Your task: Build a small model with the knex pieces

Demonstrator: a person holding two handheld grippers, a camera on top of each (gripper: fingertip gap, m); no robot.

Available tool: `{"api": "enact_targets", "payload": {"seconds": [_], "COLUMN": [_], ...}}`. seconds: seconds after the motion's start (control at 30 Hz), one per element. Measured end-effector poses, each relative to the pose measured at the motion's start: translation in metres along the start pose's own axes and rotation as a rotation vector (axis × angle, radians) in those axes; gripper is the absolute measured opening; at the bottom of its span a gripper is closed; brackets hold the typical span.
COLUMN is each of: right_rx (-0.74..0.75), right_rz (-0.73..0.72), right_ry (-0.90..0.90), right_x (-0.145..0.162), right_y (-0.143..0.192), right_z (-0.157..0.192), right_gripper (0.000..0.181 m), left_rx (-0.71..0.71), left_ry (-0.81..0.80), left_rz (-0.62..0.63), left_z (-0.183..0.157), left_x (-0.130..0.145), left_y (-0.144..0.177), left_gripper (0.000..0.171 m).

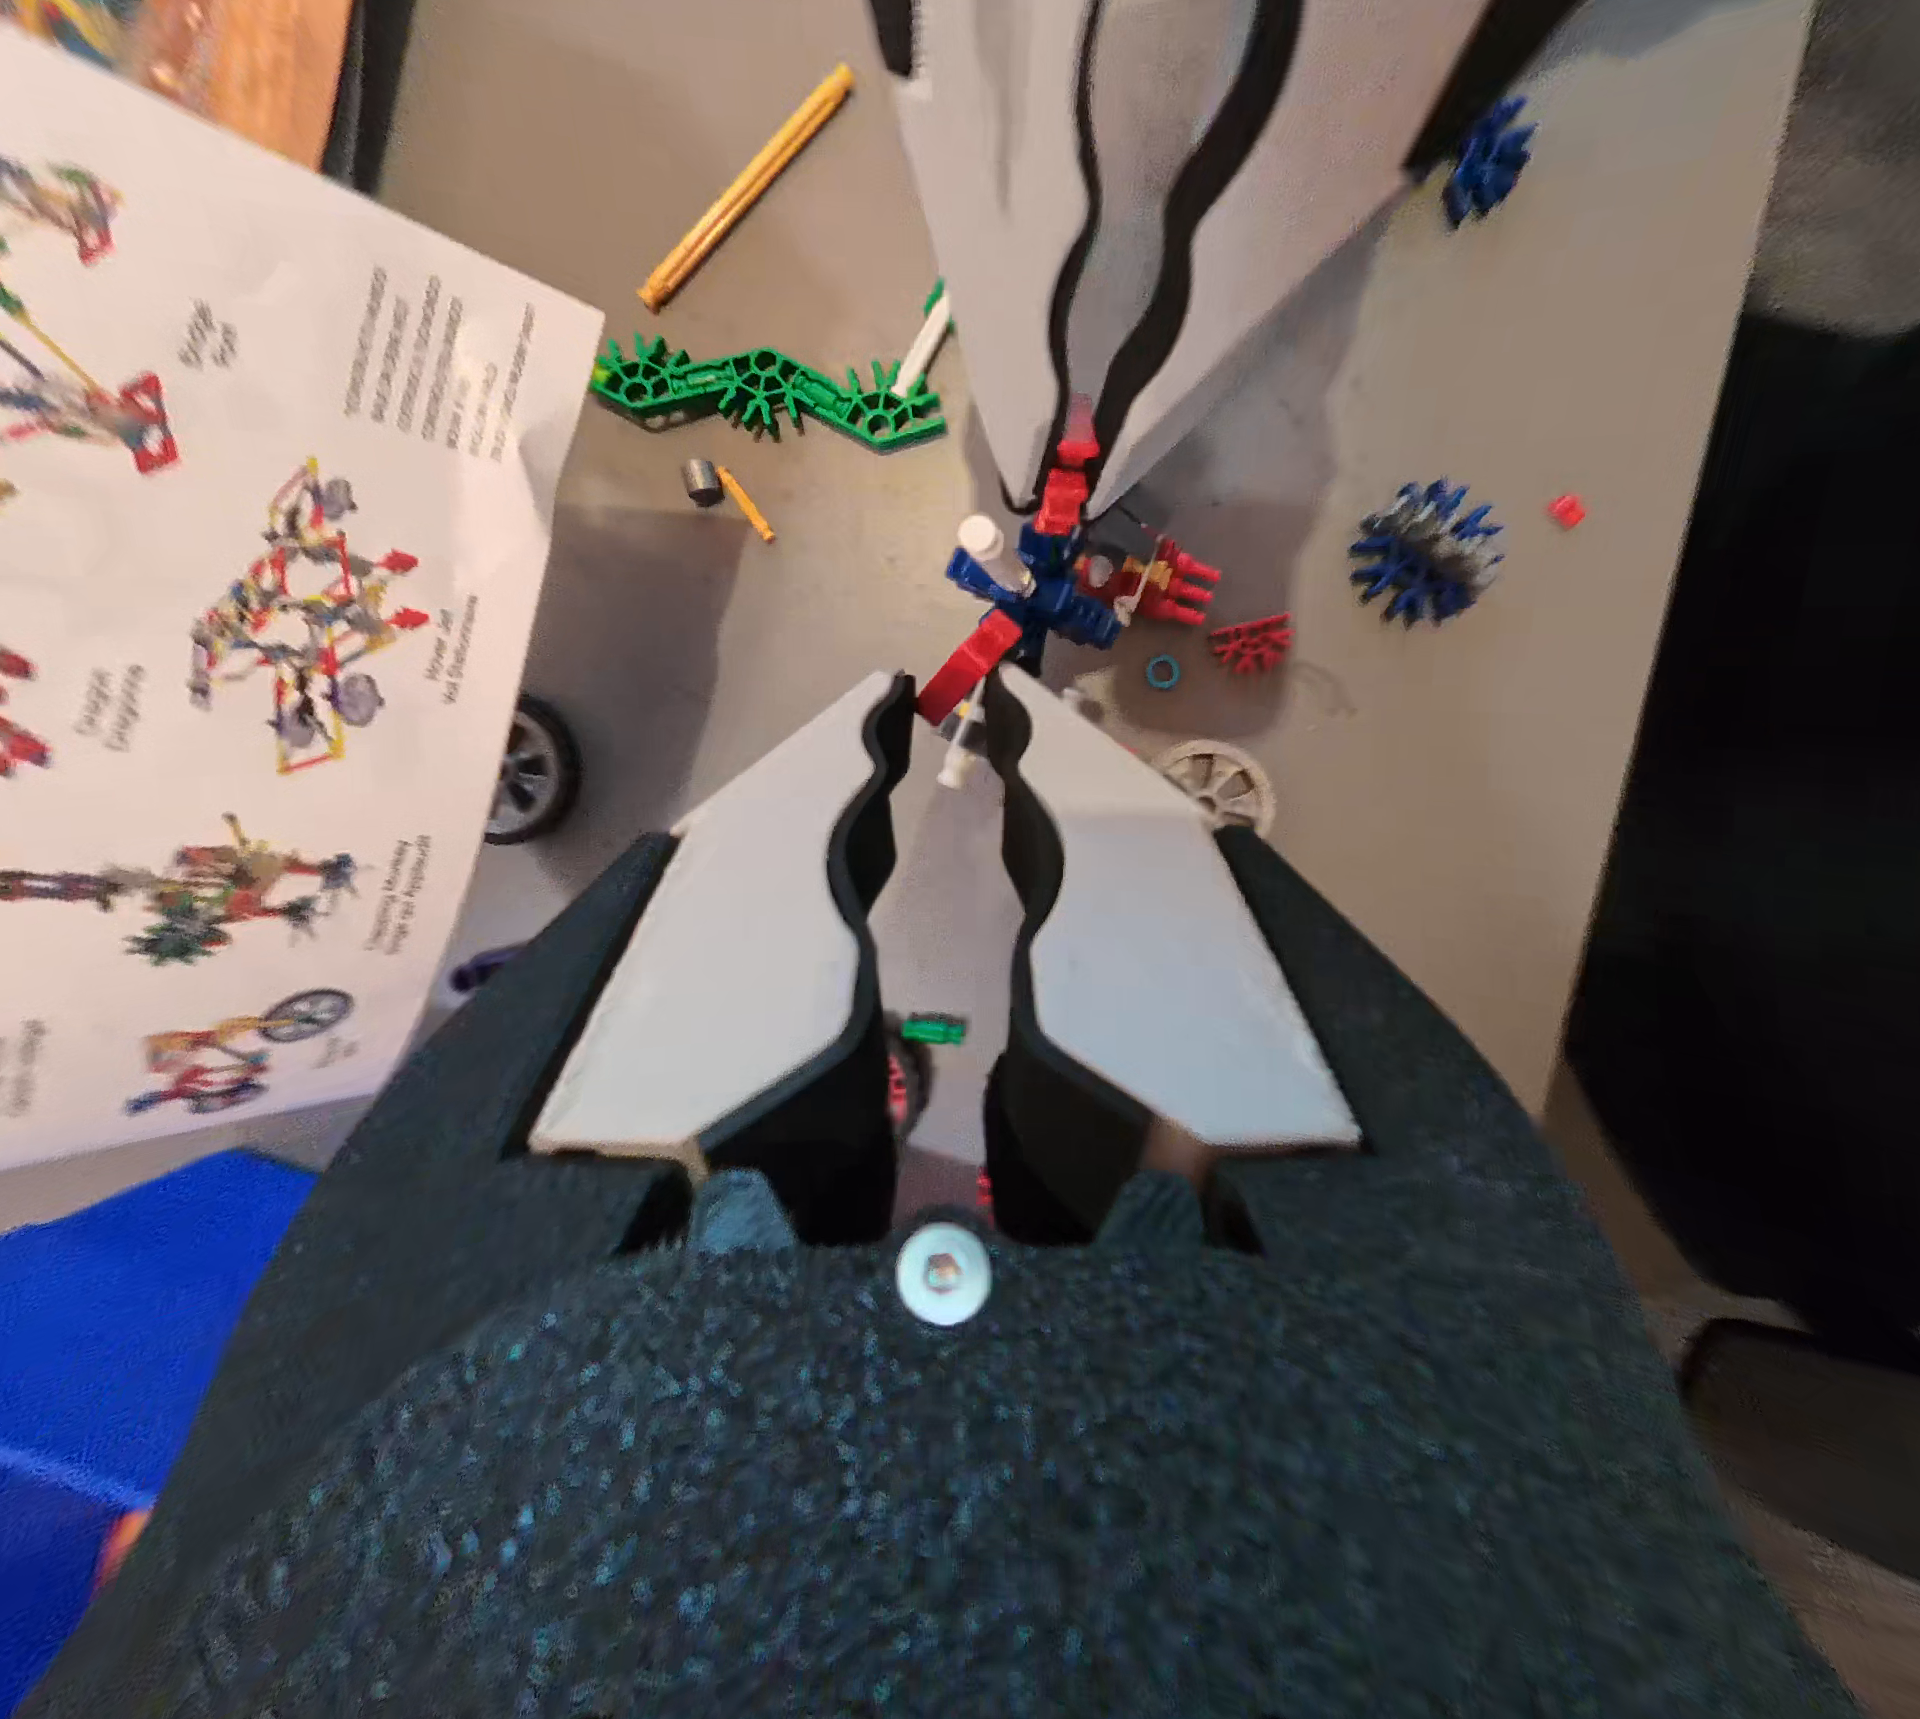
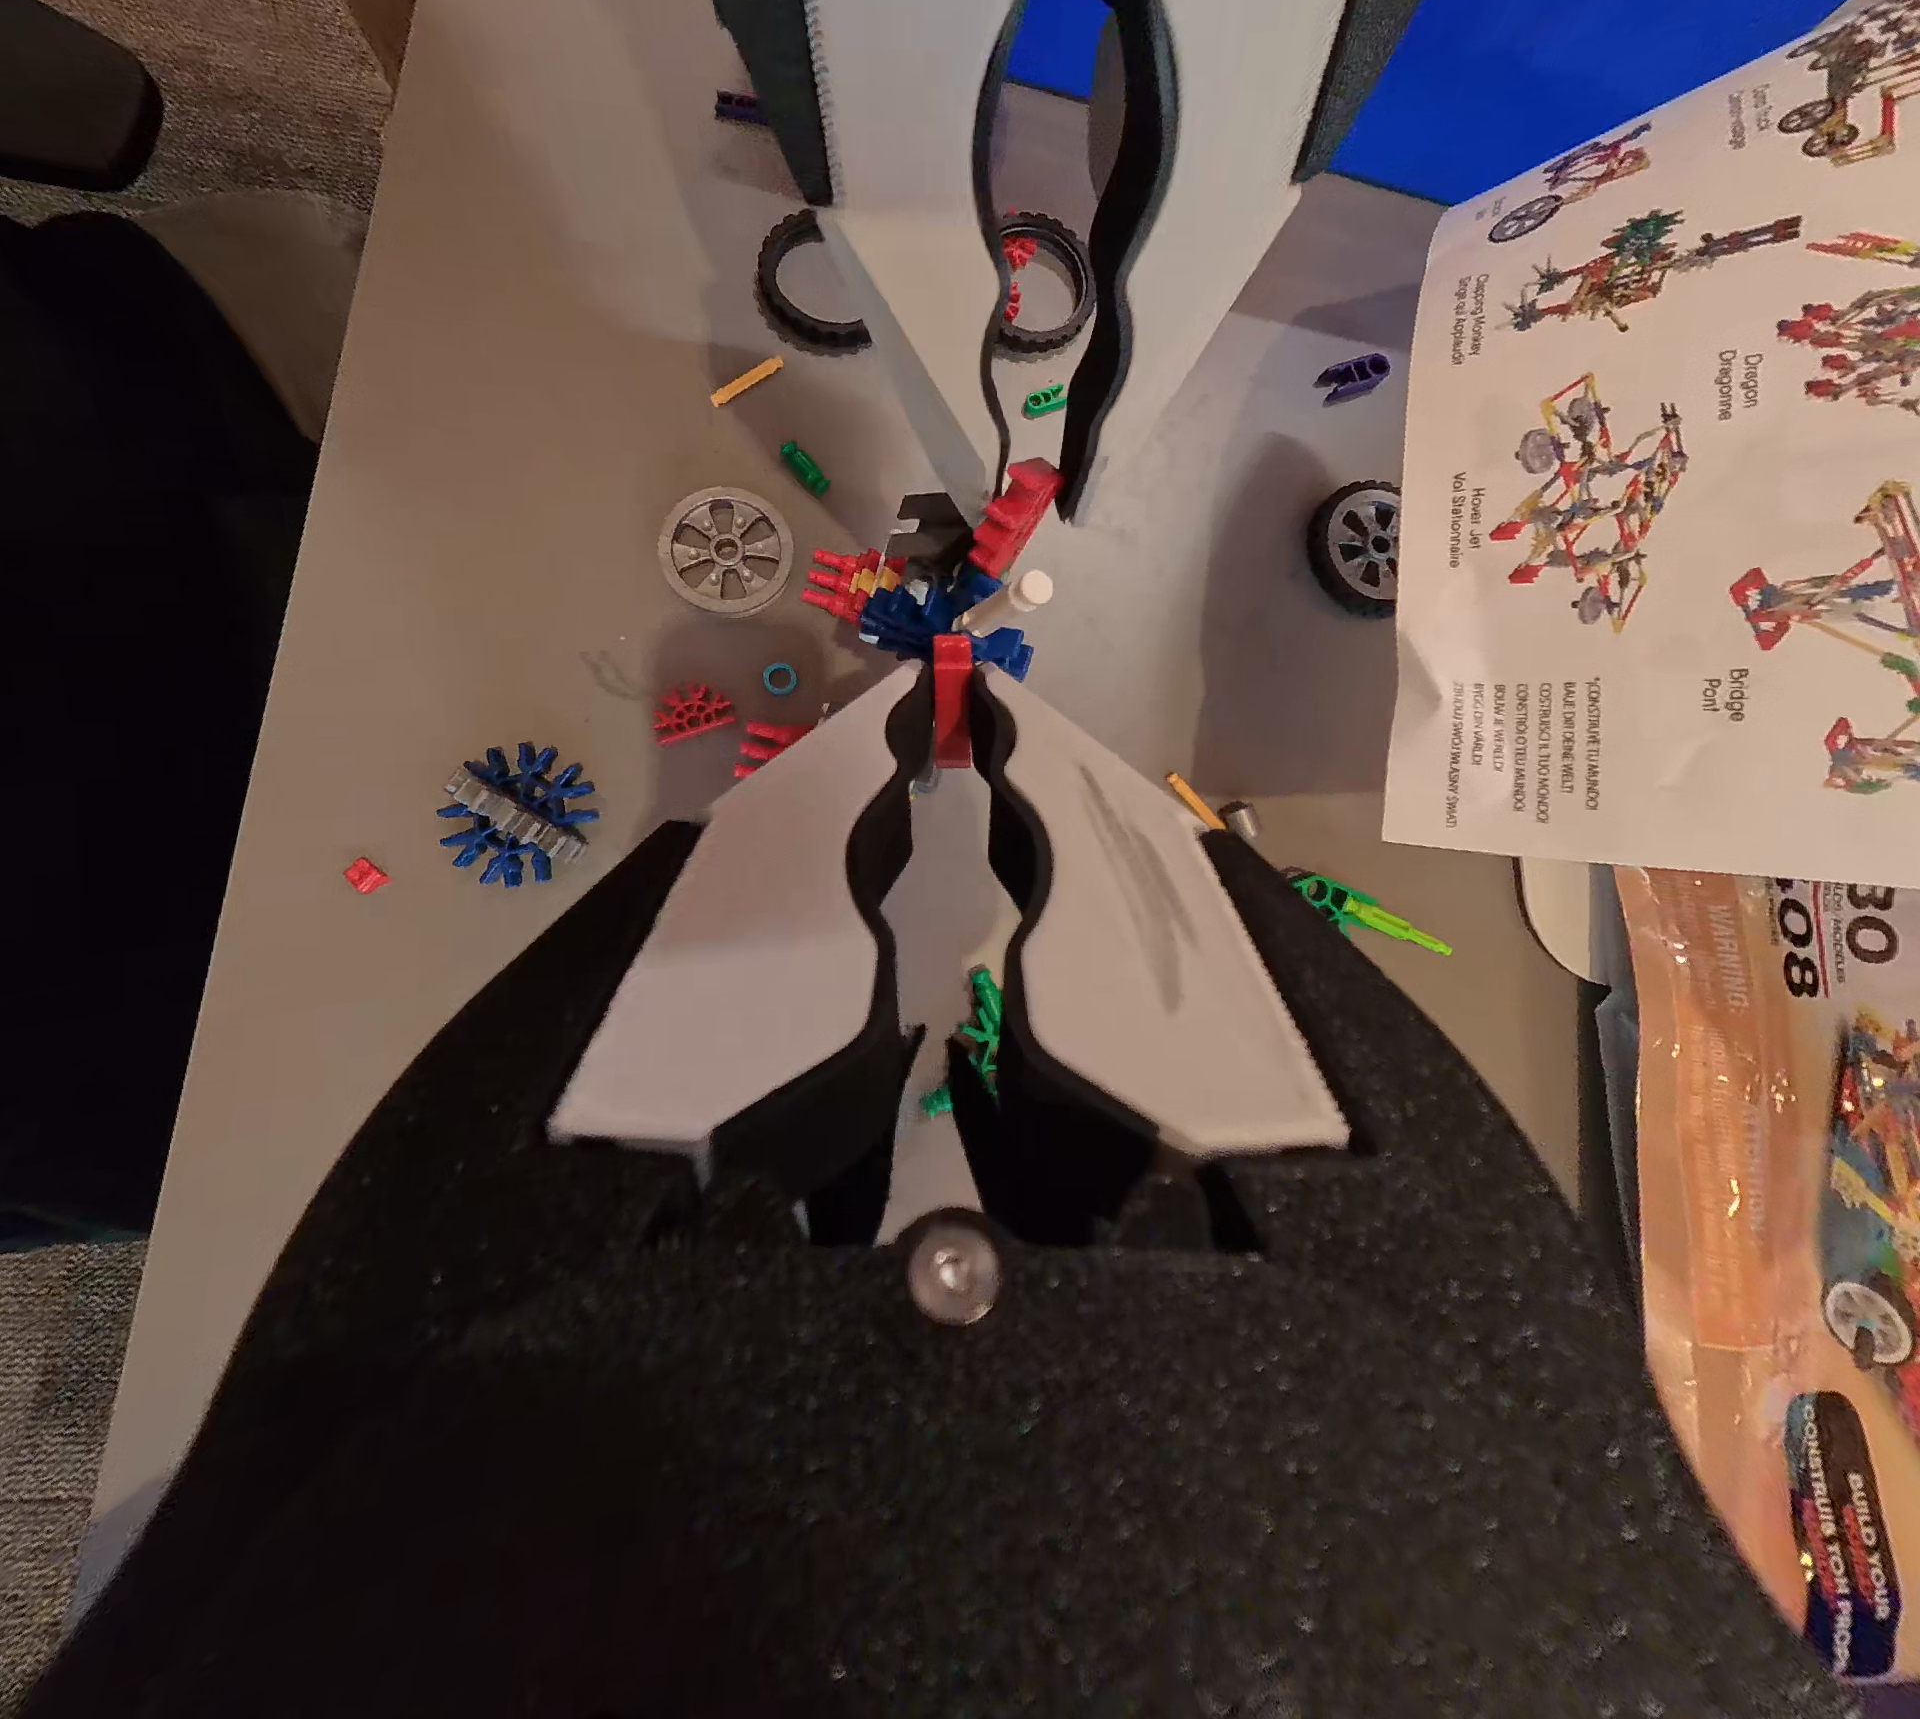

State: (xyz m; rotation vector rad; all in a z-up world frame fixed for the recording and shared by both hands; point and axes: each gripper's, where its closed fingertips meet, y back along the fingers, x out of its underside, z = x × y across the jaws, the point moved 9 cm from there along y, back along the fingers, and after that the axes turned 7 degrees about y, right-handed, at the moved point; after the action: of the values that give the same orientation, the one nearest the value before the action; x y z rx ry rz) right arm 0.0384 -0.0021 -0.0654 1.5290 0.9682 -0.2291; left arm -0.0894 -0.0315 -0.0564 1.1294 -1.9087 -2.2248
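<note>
A small toy assembly hangs between both grippers above the grey table point(image 1: 665, 7). It has a blue snowflake connector point(image 1: 1039, 604), red rods and a white rod point(image 1: 982, 542). My left gripper point(image 1: 948, 695) is shut on one red rod point(image 1: 971, 656) at the near side. My right gripper point(image 1: 1070, 474) comes in from the top, shut on the opposite red rod point(image 1: 1062, 506). In the right wrist view my right gripper point(image 2: 951, 701) clamps its red rod point(image 2: 951, 724), and the left gripper point(image 2: 1023, 497) clamps the other point(image 2: 1013, 516) beyond the connector point(image 2: 914, 625).
A printed instruction sheet point(image 1: 260, 630) lies at the left, with a blue bin point(image 1: 104, 1357) beside it. Loose parts lie on the table: a green connector chain point(image 1: 769, 396), a yellow rod point(image 1: 748, 183), a blue-and-grey gear cluster point(image 2: 514, 812), a grey wheel hub point(image 2: 725, 552) and black tyres point(image 2: 800, 287). Left and right tips are no more than a few centimetres apart.
</note>
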Motion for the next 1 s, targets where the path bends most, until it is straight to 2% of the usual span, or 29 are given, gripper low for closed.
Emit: {"api": "enact_targets", "payload": {"seconds": [0.1, 0.2, 0.3, 0.4, 0.5, 0.57, 0.7, 1.0], "right_rx": [0.002, 0.002, 0.0, 0.006, 0.004, -0.011, -0.038, -0.053], "right_rz": [0.006, 0.011, 0.01, 0.011, 0.036, 0.032, 0.004, -0.02], "right_ry": [-0.014, -0.055, -0.078, -0.066, -0.057, -0.059, -0.093, -0.333], "right_x": [0.001, 0.001, 0.0, 0.001, 0.005, 0.007, 0.009, 0.011], "right_y": [0.001, 0.002, 0.002, 0.002, 0.002, 0.001, 0.002, 0.0], "right_z": [0.001, 0.001, 0.002, 0.003, 0.002, 0.001, 0.002, -0.004], "right_gripper": [0.006, 0.006, 0.006, 0.007, 0.019, 0.01, 0.007, 0.005], "left_rx": [0.099, 0.142, 0.108, 0.044, 0.045, 0.044, 0.046, -0.043], "left_ry": [0.167, 0.262, 0.238, 0.129, 0.046, 0.026, 0.047, 0.177], "left_rz": [-0.018, -0.024, -0.02, -0.025, -0.053, -0.067, -0.108, -0.145], "left_z": [0.006, 0.009, 0.005, -0.002, -0.008, -0.008, -0.007, -0.015], "left_x": [0.001, 0.002, 0.002, 0.002, 0.001, 0.001, 0.003, 0.007], "left_y": [0.0, -0.001, 0.0, -0.001, -0.004, -0.005, -0.005, -0.005], "left_gripper": [0.011, 0.01, 0.011, 0.015, 0.015, 0.01, 0.01, 0.008]}}
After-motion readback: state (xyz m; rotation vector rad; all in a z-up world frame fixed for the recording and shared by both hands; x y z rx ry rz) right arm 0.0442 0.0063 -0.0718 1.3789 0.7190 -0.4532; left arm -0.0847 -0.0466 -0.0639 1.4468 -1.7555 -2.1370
